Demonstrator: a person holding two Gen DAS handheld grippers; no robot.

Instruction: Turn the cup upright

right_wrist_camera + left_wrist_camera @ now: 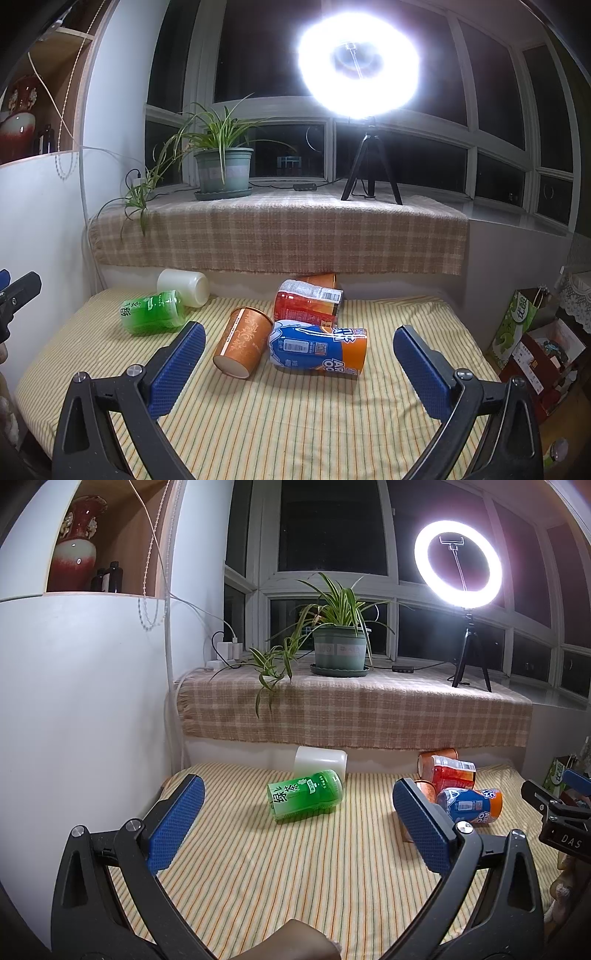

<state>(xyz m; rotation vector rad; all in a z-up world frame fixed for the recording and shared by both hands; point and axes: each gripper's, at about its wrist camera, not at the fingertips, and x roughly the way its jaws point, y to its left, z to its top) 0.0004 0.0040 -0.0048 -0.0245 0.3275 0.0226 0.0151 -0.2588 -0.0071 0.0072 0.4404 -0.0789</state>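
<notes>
Several cups lie on their sides on the striped cloth (295, 424). A green cup (306, 796) lies straight ahead of my open, empty left gripper (297, 819); it also shows in the right wrist view (152, 312). A white cup (320, 761) lies behind it. An orange patterned cup (242, 341), a blue-and-orange cup (317, 346) and a red cup (308, 302) lie ahead of my open, empty right gripper (299, 356). Neither gripper touches a cup.
A checked cloth covers the window ledge (280, 229), with a potted plant (223, 170) and a ring light on a tripod (369, 162). A white wall (81, 701) stands at the left. Bags and boxes (535, 343) sit at the right beyond the cloth edge.
</notes>
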